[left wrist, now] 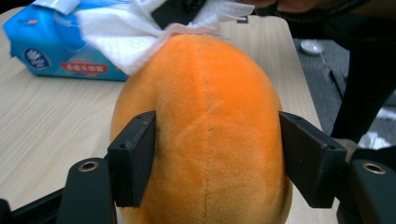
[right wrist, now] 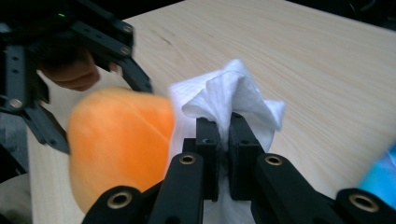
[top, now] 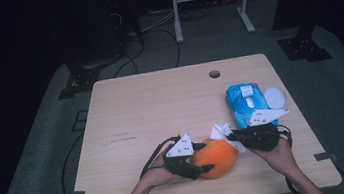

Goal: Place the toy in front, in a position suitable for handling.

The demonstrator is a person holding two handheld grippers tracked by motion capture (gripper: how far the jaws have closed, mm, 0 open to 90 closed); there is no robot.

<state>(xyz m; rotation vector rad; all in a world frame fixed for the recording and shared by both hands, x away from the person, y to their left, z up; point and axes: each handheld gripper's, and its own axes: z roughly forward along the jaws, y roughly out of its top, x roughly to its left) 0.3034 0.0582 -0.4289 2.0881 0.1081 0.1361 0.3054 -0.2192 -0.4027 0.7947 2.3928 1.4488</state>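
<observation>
**Left claw grips the orange plush while the right claw presses a wipe against it**

High view: I hold the left claw (top: 202,157) at the lower centre of the frame, its two jaws clamped on the sides of the orange plush toy (top: 217,157), which lies on the wooden surface (top: 161,103) near its lower edge. In the left gripper view the jaw pads press into the toy's flanks at left and right, and the plush bulges between them. I keep the right claw (top: 231,137) just right of the toy, its jaws pressed together on a white wipe (top: 221,131); the right gripper view shows the wipe (right wrist: 233,100) bunched and pinched between the jaws at centre frame, its folds touching the toy's upper end. A blue pack of wipes (top: 246,103) lies on the surface at the centre right of the high view, beyond the right hand (top: 278,151), with a white round lid (top: 275,97) just beside it.
</observation>
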